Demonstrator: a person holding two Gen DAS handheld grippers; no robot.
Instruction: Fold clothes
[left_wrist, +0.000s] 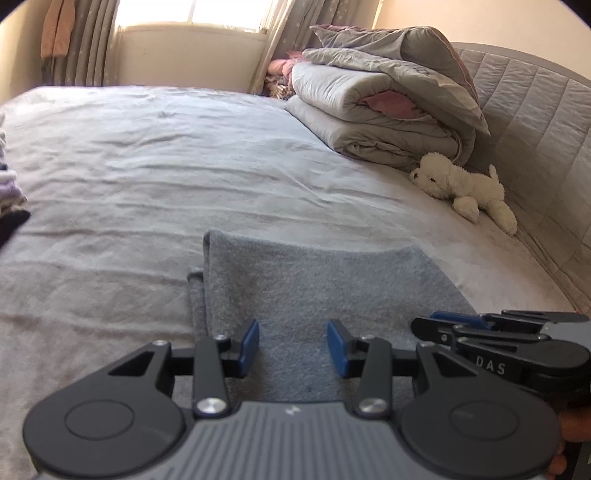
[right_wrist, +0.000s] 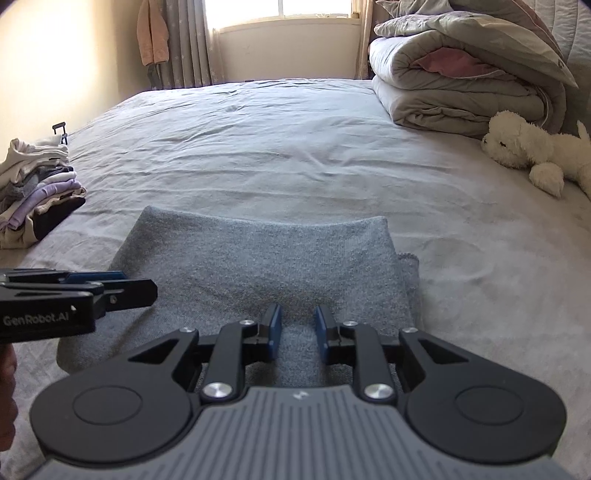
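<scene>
Grey garment (right_wrist: 258, 266) lying flat and doubled over on bed (left_wrist: 155, 155), stack (right_wrist: 37, 192) of folded clothes well left, left gripper (left_wrist: 293, 347) and right gripper (right_wrist: 296, 326) above it, jaws parted, empty; further folds possibly left.

Clothes pile (left_wrist: 9, 184) cut by left edge in left wrist view. Plush dog (right_wrist: 535, 155) clipped at right edge in right wrist view. Garment's (right_wrist: 258, 266) near edge hidden under gripper bodies.

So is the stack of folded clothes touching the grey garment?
No, the stack of folded clothes sits apart from the grey garment, bare bedsheet between.
</scene>
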